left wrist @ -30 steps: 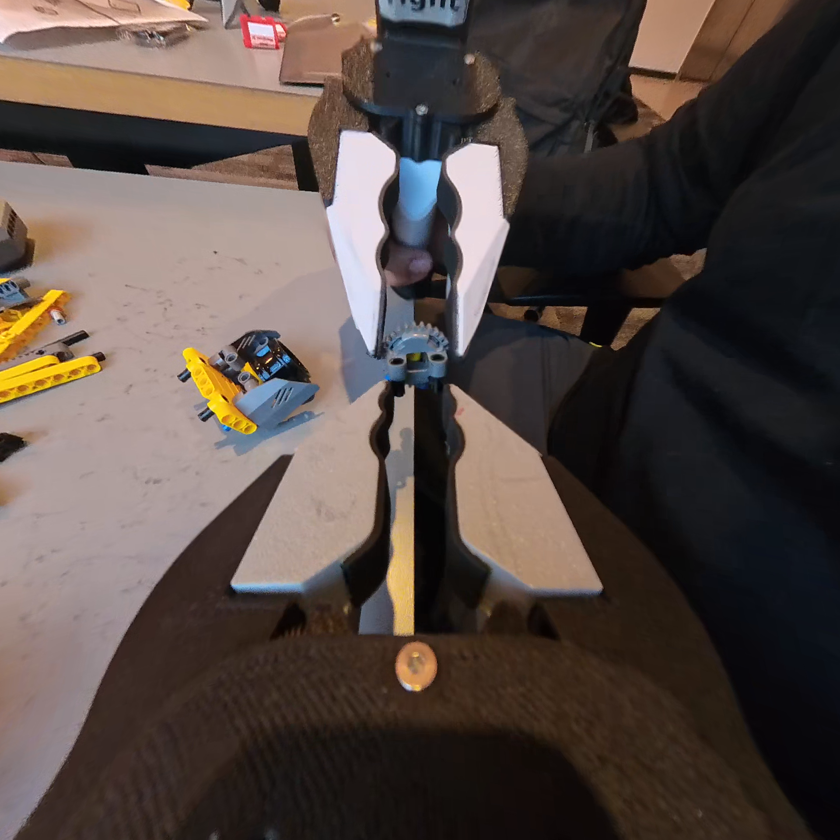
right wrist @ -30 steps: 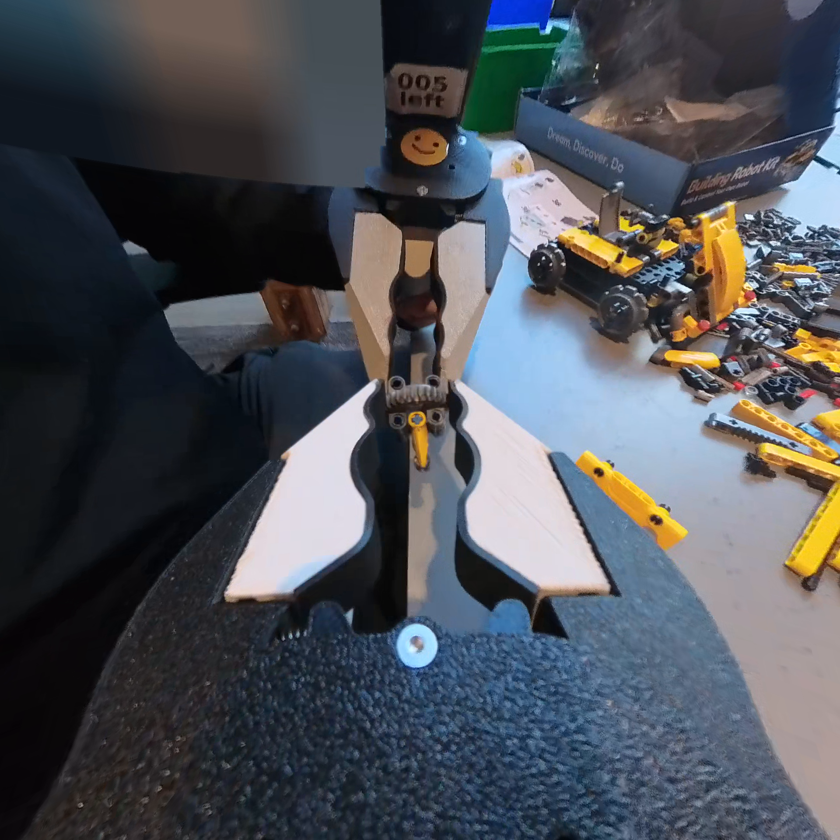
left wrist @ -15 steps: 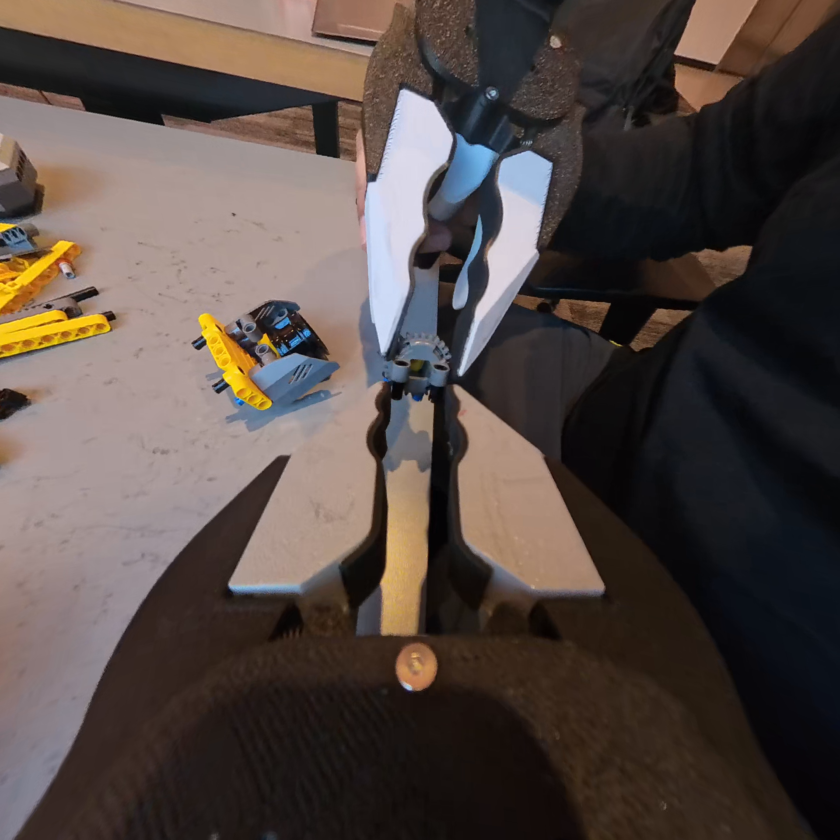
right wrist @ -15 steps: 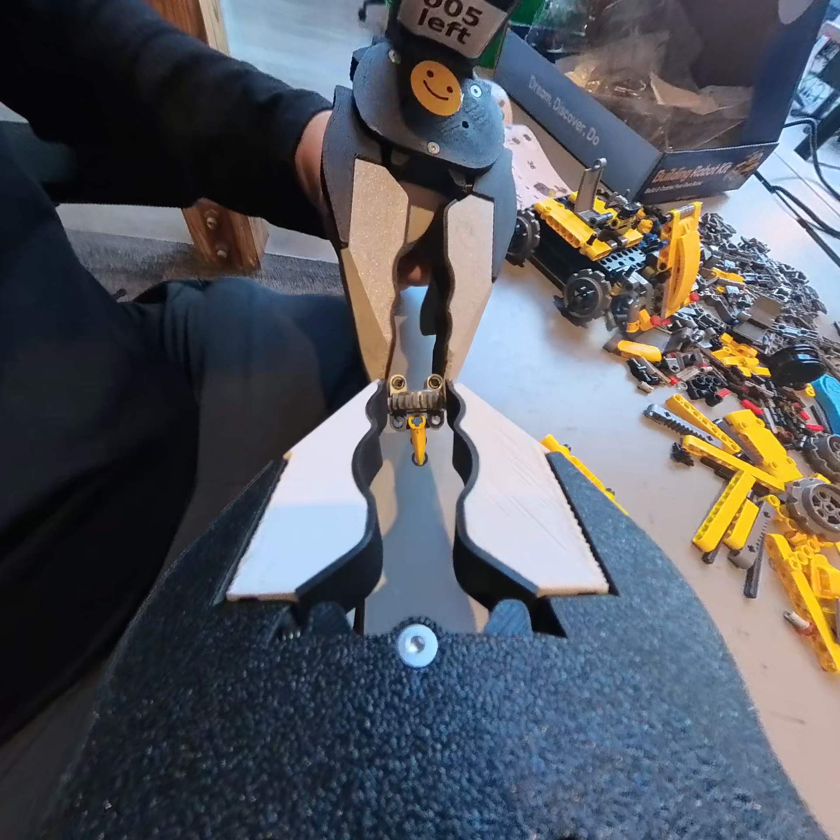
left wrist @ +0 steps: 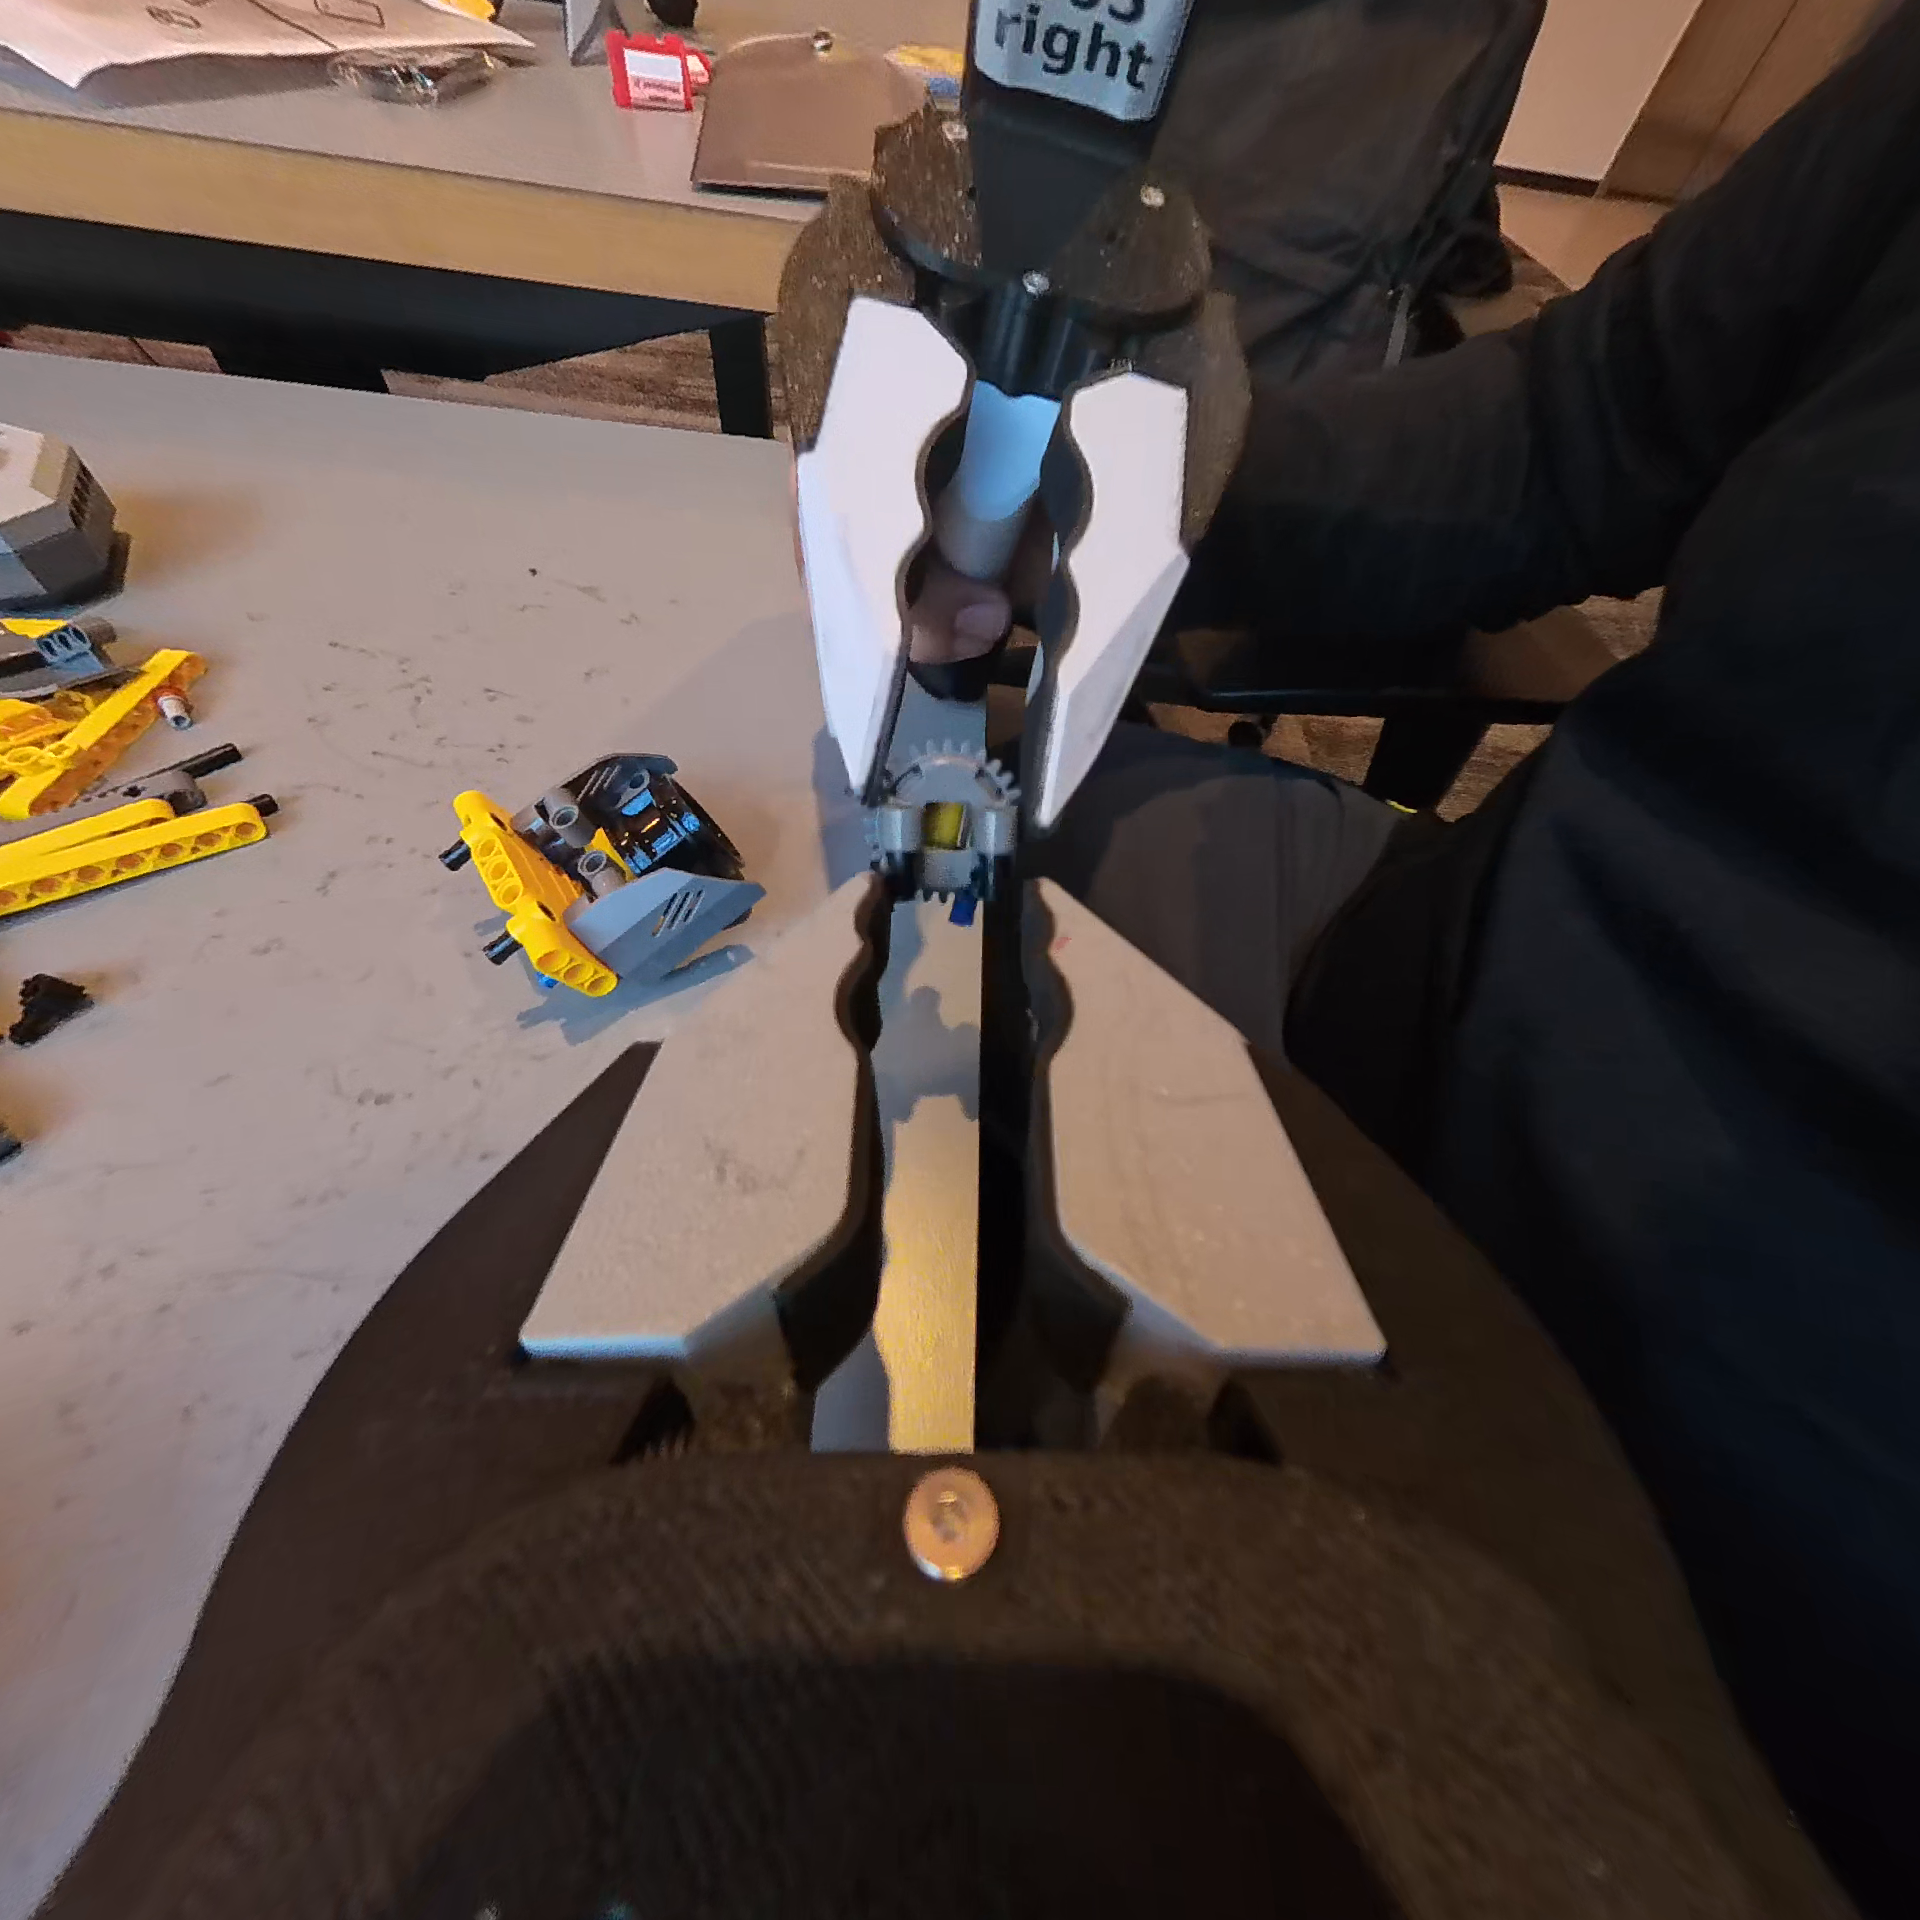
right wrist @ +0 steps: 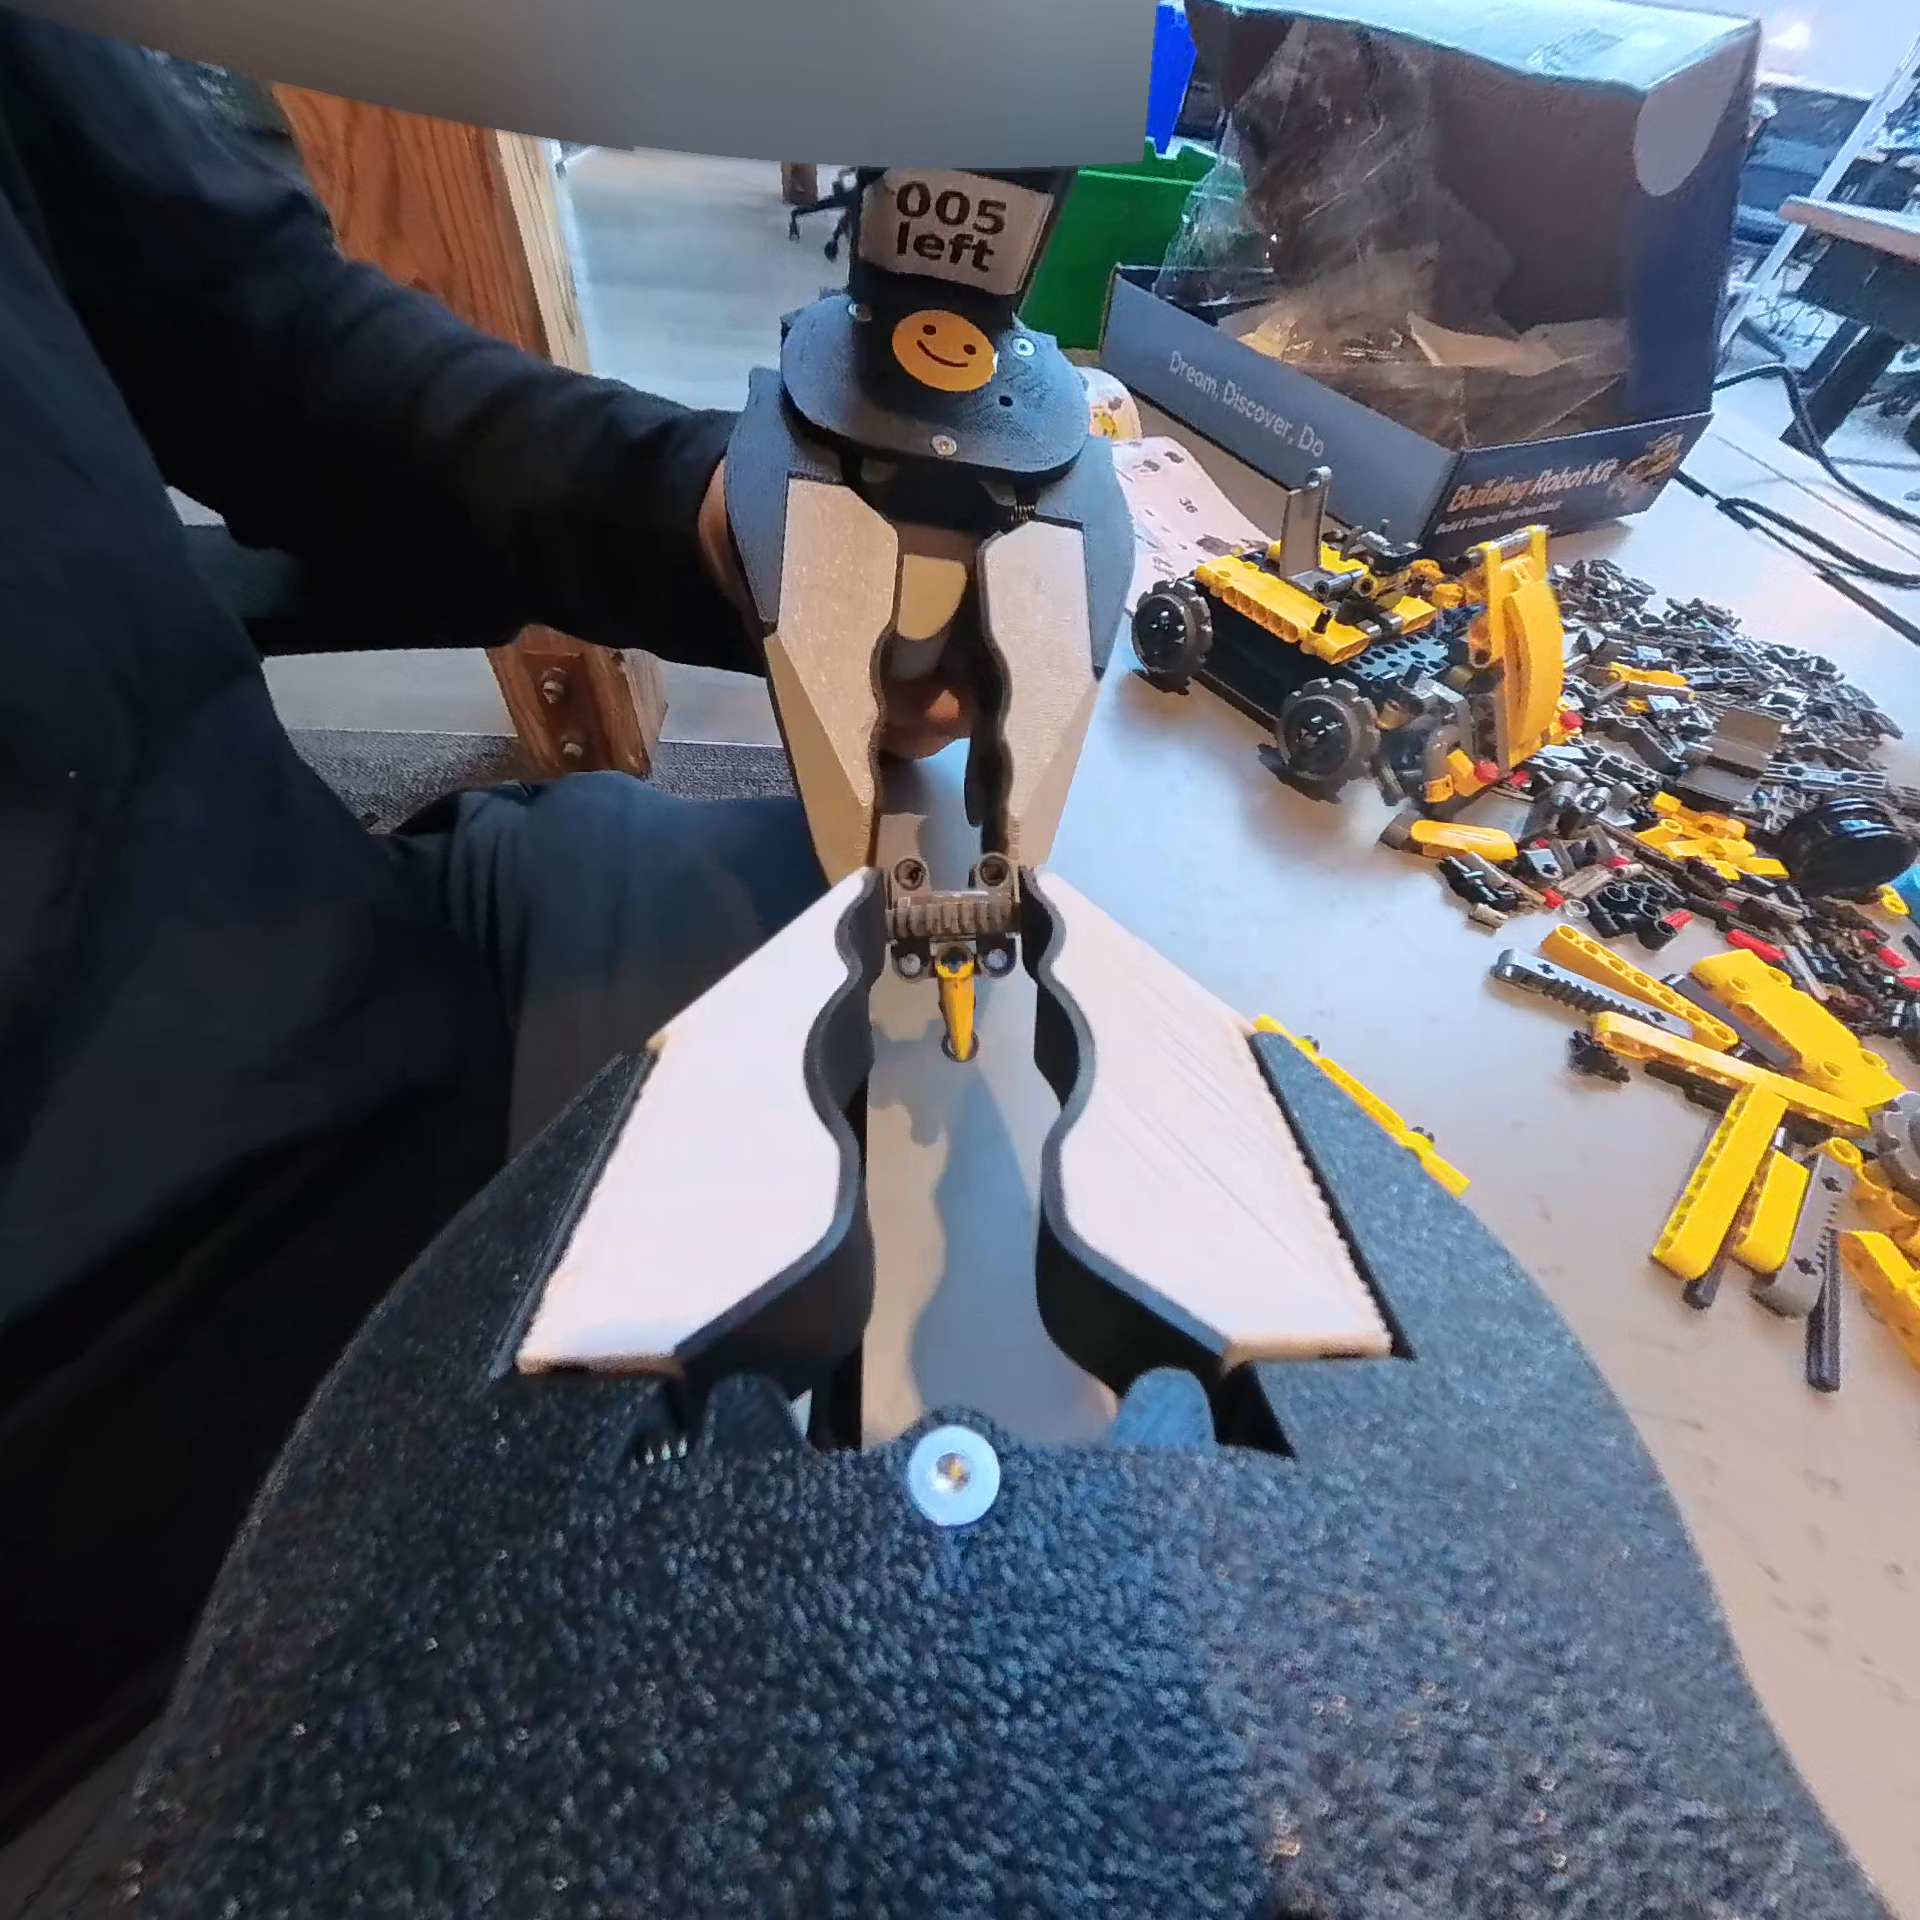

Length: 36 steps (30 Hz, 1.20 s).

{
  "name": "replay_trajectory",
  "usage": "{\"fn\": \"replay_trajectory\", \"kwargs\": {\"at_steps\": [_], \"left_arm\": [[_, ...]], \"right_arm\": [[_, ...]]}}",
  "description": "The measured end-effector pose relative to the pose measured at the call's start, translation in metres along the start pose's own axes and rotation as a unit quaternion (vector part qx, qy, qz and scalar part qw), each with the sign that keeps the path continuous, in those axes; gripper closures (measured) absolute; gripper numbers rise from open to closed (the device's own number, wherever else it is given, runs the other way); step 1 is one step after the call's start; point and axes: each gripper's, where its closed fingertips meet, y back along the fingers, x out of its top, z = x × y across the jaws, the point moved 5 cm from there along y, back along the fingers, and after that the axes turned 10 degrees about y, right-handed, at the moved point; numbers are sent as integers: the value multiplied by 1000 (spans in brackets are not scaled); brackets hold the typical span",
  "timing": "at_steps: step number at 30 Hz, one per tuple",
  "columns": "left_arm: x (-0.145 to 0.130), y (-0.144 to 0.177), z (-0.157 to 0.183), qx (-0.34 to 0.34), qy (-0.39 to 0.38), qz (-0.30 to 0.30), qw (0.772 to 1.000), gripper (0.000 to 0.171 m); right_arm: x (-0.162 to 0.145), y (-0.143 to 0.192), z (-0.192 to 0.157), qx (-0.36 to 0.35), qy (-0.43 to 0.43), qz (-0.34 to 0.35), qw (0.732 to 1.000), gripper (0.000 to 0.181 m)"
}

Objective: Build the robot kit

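We see two claws meeting tip to tip over the edge of the smooth grey table (left wrist: pixel 312 1039), both pinching one small grey plastic gear block (left wrist: pixel 943 826) with bumpy teeth and little round holes. Our left claw (left wrist: pixel 940 883) is squeezed narrow on the block's near side, and the right claw (left wrist: pixel 951 800), with flat white pointed fingers, grips its far side. From the right claw's own view (right wrist: pixel 951 888), a thin yellow peg (right wrist: pixel 956 1003) sticks out of the block toward us. On the table nearby lies a chunky yellow, grey and black brick piece (left wrist: pixel 603 873). Farther off stands a yellow toy digger with knobbly black wheels (right wrist: pixel 1351 644), beside a messy pile of loose yellow and black bricks (right wrist: pixel 1714 831) and a dark cardboard box (right wrist: pixel 1455 312).
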Motion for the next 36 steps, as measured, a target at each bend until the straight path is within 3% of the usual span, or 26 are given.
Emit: {"fn": "replay_trajectory", "kwargs": {"at_steps": [10, 21, 24, 32, 36], "left_arm": [[-5, -2, -5, 29, -8, -27, 999, 152], [-20, -13, -2, 96, -103, -156, 978, 153], [-20, -13, -3, 85, -84, -159, 980, 152], [-23, -17, -1, 54, -47, -155, 985, 152], [-25, -17, -2, 53, -38, -164, 984, 152]], "right_arm": [[-6, -4, 0, 0, 4, -40, 999, 156], [-19, -12, -11, 37, 84, -157, 983, 158], [-17, -13, -13, 30, 101, -163, 981, 158], [-24, -10, -14, 61, 36, -140, 988, 158], [-24, -10, -15, 60, 64, -164, 982, 159]]}}
